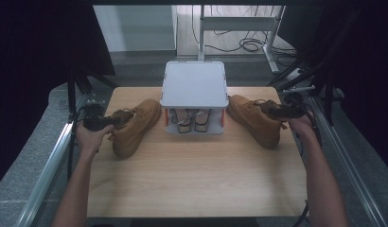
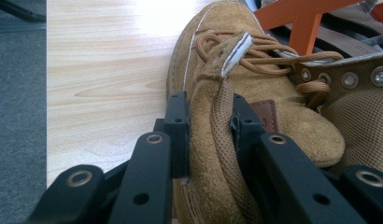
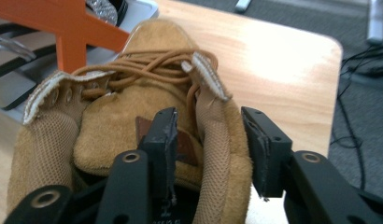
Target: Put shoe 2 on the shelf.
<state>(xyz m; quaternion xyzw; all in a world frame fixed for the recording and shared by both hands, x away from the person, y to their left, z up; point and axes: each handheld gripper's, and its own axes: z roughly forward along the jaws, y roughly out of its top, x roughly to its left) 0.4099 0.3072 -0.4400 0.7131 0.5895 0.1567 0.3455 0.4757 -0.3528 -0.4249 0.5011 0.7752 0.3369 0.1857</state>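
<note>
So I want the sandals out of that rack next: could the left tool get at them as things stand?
Probably not yet. The left tool is shut on the left boot's collar, and that boot lies between it and the sandals under the rack's shelf.

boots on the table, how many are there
2 tan boots. One lies left of the grey rack, its collar in the left gripper; the other lies to the rack's right, at the right gripper. The rack's shelf holds other footwear.
</note>
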